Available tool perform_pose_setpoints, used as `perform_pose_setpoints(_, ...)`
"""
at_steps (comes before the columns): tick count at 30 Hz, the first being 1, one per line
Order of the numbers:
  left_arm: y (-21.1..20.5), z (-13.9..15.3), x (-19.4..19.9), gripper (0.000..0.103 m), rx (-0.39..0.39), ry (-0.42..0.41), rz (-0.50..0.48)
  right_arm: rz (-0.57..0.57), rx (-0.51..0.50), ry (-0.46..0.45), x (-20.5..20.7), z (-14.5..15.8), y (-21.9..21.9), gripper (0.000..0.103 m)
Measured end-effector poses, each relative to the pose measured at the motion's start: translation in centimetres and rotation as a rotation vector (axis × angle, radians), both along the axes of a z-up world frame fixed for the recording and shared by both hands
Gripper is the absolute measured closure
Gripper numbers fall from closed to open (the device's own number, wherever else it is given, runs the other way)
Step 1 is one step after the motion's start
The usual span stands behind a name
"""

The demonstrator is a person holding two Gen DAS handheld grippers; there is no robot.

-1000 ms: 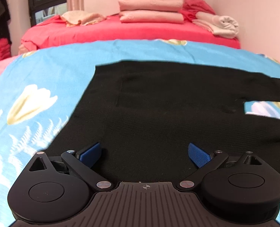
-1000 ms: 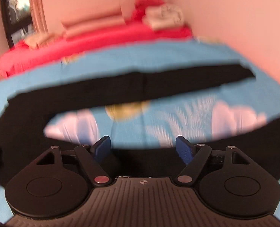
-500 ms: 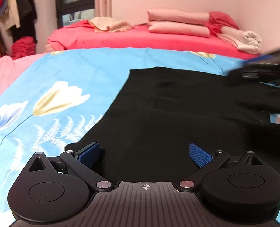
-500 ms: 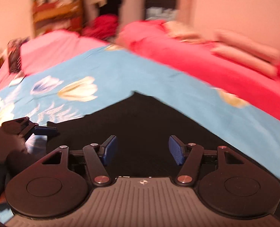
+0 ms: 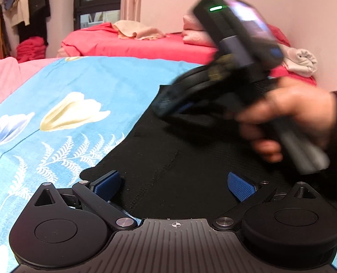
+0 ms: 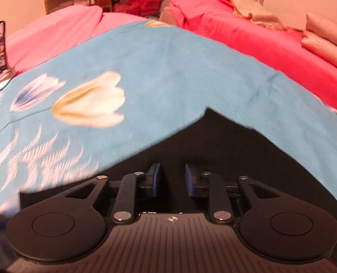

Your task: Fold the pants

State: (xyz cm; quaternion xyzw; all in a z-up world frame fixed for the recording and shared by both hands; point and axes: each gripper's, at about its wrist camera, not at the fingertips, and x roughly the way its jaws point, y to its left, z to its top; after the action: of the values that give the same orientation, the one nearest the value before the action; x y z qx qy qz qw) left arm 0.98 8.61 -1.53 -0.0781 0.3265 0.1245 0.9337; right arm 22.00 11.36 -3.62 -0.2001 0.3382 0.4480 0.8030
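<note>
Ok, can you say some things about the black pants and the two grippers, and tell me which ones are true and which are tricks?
1. The pants are black and lie on a blue blanket with flowers. True.
2. The left gripper is squeezed shut on the pants. False: its blue pads are wide apart, low over the pants' near edge.
3. The right gripper has its pads closer together than the left one. True.
4. The right gripper is pointing at the far corner of the pants. True.
5. The bed behind has a green cover. False: it is red.
</note>
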Motion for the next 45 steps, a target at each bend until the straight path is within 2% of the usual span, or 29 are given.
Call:
perform_pose_setpoints(2,0.1,0.0,-0.1,0.0,-0.006,-0.006,0.003,0.01,-0.02,-0.054,-0.5,-0.5,1.3,0.074)
perform_pose_setpoints(5,0.5,0.1,-0.5,0.0,-0.026,-0.025,0.01,0.018,-0.04,-0.048,-0.7,0.9,0.7,0.069)
perform_pose_setpoints(6,0.6,0.2,-0.6,0.0,-0.032,-0.035,0.013,0.027,-0.016,-0.034,-0.9,1.8,-0.3,0.056)
perform_pose_setpoints(7,0.7,0.3,-0.8,0.0,-0.036,-0.047,0.014,0.036,0.002,-0.017,-1.2,2.5,-1.2,0.036)
perform_pose_setpoints(9,0.8,0.6,-1.2,0.0,-0.033,-0.056,0.013,0.104,-0.016,0.066,-1.9,3.5,-2.9,0.021)
perform_pose_setpoints(11,0.4,0.9,-1.9,0.0,-0.012,-0.053,-0.003,0.186,-0.09,0.118,-3.1,3.3,-3.6,0.022)
perform_pose_setpoints(13,0.0,0.9,-3.0,0.0,0.004,-0.06,-0.019,0.227,-0.182,0.092,-4.5,1.9,-3.4,0.031)
perform_pose_setpoints(14,-0.2,0.9,-3.4,0.0,0.01,-0.063,-0.024,0.232,-0.188,0.047,-5.2,1.1,-3.1,0.031)
perform_pose_setpoints(15,-0.3,0.8,-3.7,0.0,0.019,-0.067,-0.028,0.231,-0.153,0.023,-5.5,1.0,-2.8,0.046)
perform_pose_setpoints(16,-0.3,0.8,-3.7,0.0,0.025,-0.067,-0.024,0.218,-0.118,0.059,-5.3,0.9,-2.4,0.054)
perform_pose_setpoints(17,-0.2,0.7,-3.6,0.0,0.021,-0.061,-0.018,0.174,-0.096,0.066,-5.1,0.8,-1.7,0.055)
perform_pose_setpoints(19,0.2,0.5,-3.3,0.0,-0.007,-0.048,-0.015,0.16,-0.089,0.006,-5.8,0.6,-0.3,0.057)
perform_pose_setpoints(21,0.7,0.2,-3.1,0.0,-0.038,-0.041,-0.011,0.15,-0.082,-0.037,-6.3,0.2,0.4,0.057)
perform_pose_setpoints(24,1.4,0.0,-3.2,0.0,-0.075,-0.039,-0.003,0.151,-0.077,-0.038,-6.2,0.9,-0.4,0.052)
perform_pose_setpoints(25,1.5,-0.1,-3.2,0.0,-0.084,-0.045,-0.003,0.177,-0.088,-0.05,-6.4,1.4,-0.9,0.042)
perform_pose_setpoints(27,1.6,-0.1,-3.3,0.0,-0.098,-0.054,-0.007,0.197,-0.045,-0.091,-6.2,3.1,-2.8,0.026)
perform_pose_setpoints(29,2.0,-0.2,-3.3,0.0,-0.106,-0.052,-0.014,0.138,-0.024,-0.127,-4.9,4.4,-4.0,0.025)
perform_pose_setpoints(30,2.0,-0.2,-3.3,0.0,-0.108,-0.052,-0.019,0.094,-0.035,-0.13,-3.9,4.6,-4.2,0.028)
perform_pose_setpoints(32,2.0,-0.2,-3.1,0.0,-0.108,-0.052,-0.024,0.005,-0.07,-0.105,-1.7,3.8,-3.9,0.044)
perform_pose_setpoints(33,2.0,-0.2,-3.1,0.0,-0.105,-0.052,-0.026,-0.028,-0.095,-0.071,-0.7,2.9,-3.4,0.06)
perform_pose_setpoints(34,1.9,-0.2,-3.1,0.0,-0.106,-0.053,-0.028,-0.058,-0.116,-0.033,0.4,1.7,-2.6,0.064)
perform_pose_setpoints(36,1.9,-0.2,-2.9,0.0,-0.105,-0.049,-0.029,-0.095,-0.052,-0.054,1.5,0.5,-1.5,0.06)
perform_pose_setpoints(40,1.8,-0.3,-2.7,0.0,-0.104,-0.042,-0.035,-0.128,-0.031,-0.011,2.1,0.9,-0.8,0.046)
perform_pose_setpoints(42,1.6,-0.3,-2.7,0.0,-0.102,-0.04,-0.037,-0.13,0.003,0.037,1.8,1.8,-2.3,0.039)
perform_pose_setpoints(45,1.7,-0.3,-2.6,0.0,-0.104,-0.038,-0.034,-0.21,0.038,0.013,1.2,2.9,-5.2,0.026)
